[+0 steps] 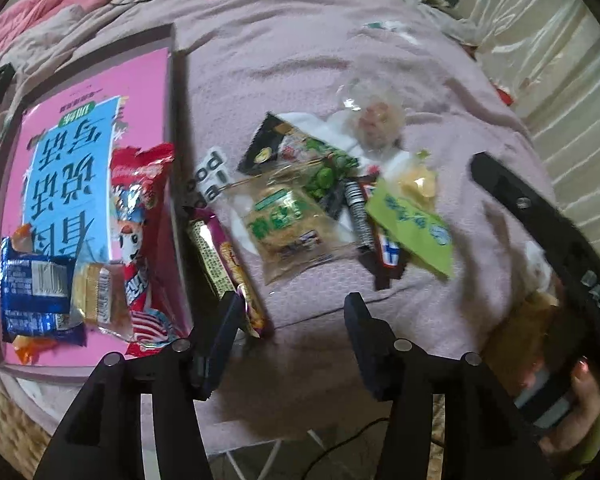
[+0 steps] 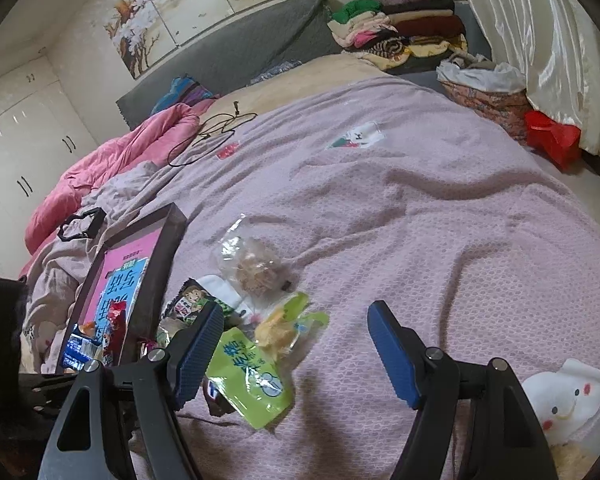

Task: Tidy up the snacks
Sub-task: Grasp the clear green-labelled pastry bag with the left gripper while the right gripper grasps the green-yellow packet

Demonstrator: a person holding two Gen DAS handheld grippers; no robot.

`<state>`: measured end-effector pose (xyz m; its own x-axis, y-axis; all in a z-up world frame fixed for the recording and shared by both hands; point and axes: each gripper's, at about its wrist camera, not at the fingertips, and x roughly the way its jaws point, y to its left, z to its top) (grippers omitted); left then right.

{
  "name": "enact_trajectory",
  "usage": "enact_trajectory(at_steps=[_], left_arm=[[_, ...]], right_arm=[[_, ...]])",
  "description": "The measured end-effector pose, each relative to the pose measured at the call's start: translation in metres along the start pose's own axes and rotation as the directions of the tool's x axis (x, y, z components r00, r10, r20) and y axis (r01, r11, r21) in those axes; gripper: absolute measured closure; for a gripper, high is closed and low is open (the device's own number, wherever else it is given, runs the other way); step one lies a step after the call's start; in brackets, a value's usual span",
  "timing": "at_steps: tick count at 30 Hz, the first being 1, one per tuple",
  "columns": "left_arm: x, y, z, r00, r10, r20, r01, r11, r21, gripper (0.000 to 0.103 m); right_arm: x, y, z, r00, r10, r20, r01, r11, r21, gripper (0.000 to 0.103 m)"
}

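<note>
On the lilac blanket (image 1: 300, 60), just right of the box (image 1: 88, 120) already holding three or four packets, lies a loose heap of snacks (image 1: 300, 208): light, crinkly film pouches, slippery and easily crushed, likely best pinched at a sealed edge or corner. Left gripper (image 1: 296, 316): jaws partly spread, nothing between them, one finger beside the purple bar (image 1: 224, 264) at the box wall. Right gripper (image 2: 296, 344): jaws wide, empty, poised over the green pouch (image 2: 248, 376), its left finger overlapping the heap in view, contact unclear.
</note>
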<state>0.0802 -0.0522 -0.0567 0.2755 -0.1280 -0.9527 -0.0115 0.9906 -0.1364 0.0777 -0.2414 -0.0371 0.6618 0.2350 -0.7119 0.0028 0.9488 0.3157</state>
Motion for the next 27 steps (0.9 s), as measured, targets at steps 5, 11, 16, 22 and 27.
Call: enact_trajectory(at_steps=[5, 11, 16, 22, 27], left_arm=[[-0.001, 0.001, 0.006, 0.999, -0.035, 0.031, 0.035, 0.999, 0.002, 0.048], [0.007, -0.003, 0.014, 0.998, -0.035, 0.052, 0.034, 0.999, 0.030, 0.048], [0.014, 0.000, 0.020, 0.997, -0.066, 0.047, 0.065, 0.998, 0.022, 0.047], [0.019, 0.016, 0.029, 0.989, -0.146, 0.027, 0.147, 0.987, -0.061, 0.045], [0.023, 0.030, 0.035, 0.983, -0.181, 0.010, 0.181, 0.974, -0.137, 0.044]], right_arm=[[0.022, -0.002, -0.008, 0.992, 0.005, -0.122, -0.004, 1.000, 0.009, 0.029], [0.032, -0.001, -0.013, 0.985, 0.029, -0.169, -0.025, 0.999, 0.027, 0.029], [0.037, -0.001, -0.015, 0.983, 0.029, -0.182, -0.024, 0.999, 0.032, 0.029], [0.041, -0.001, -0.015, 0.982, 0.024, -0.188, -0.020, 1.000, 0.024, 0.029], [0.045, 0.002, -0.015, 0.982, 0.015, -0.189, -0.013, 1.000, 0.010, 0.029]])
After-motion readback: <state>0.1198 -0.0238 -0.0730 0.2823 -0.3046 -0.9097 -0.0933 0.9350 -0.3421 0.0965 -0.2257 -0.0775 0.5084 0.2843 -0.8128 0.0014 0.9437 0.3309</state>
